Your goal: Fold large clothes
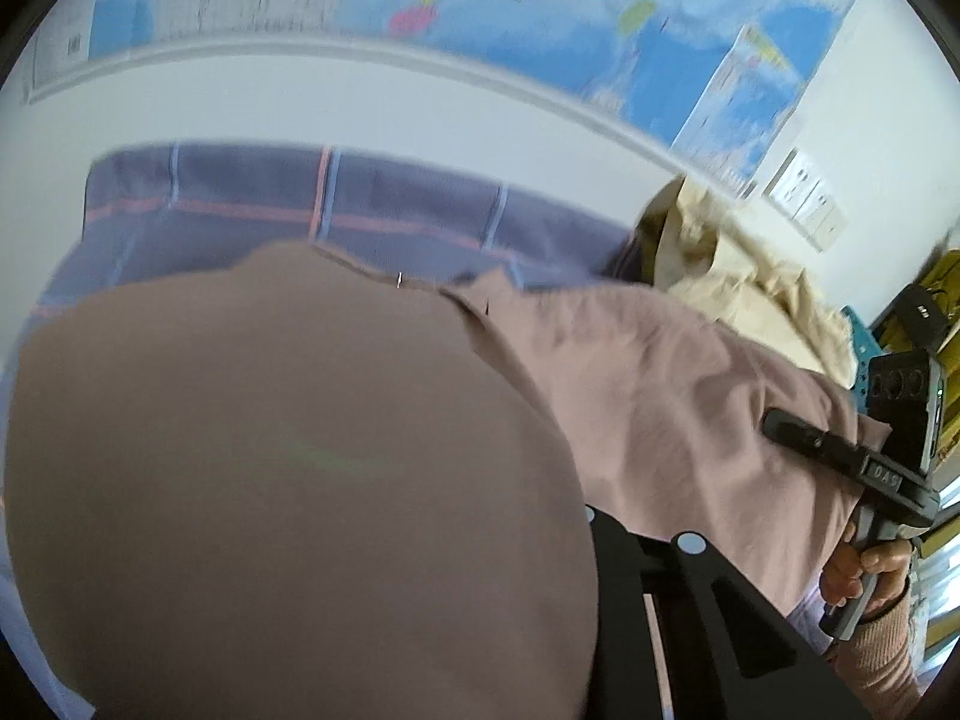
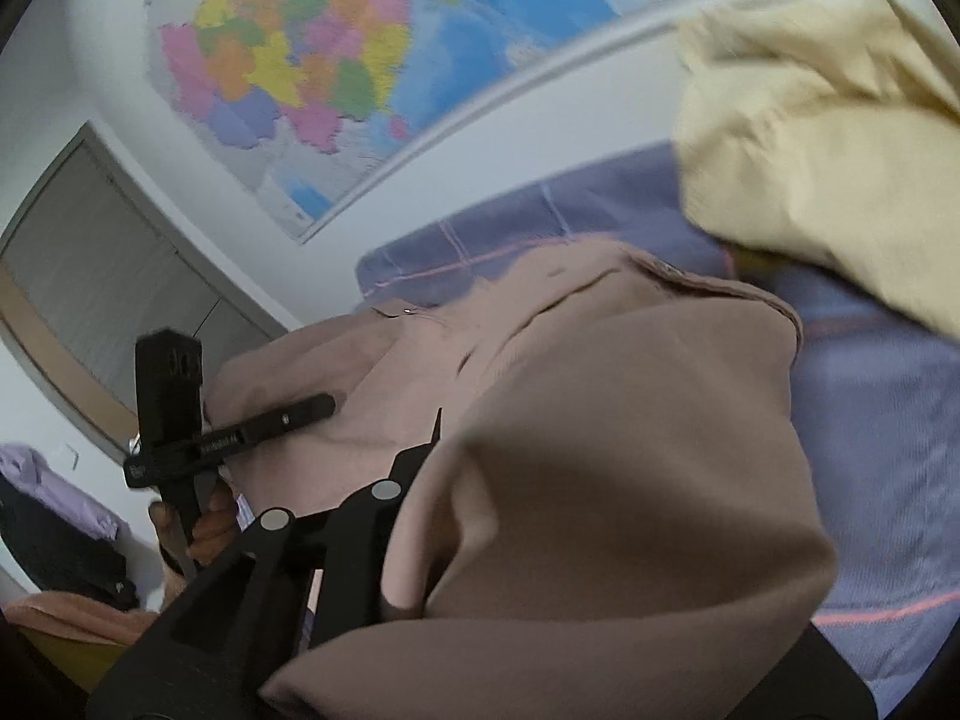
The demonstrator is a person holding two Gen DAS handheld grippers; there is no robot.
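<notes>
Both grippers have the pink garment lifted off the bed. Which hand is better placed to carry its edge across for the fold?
Probably left. The left gripper pinches the pink garment over open plaid bedding; the right gripper grips beside the cream garment, which crowds that side.

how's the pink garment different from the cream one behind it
The pink garment is dusty pink and clamped by both the left hand-held gripper and the right hand-held gripper; the cream garment is pale yellow-cream and ungripped. The pink one drapes up close to both cameras; the cream one sits crumpled farther back. Both are over the purple plaid cover.
</notes>
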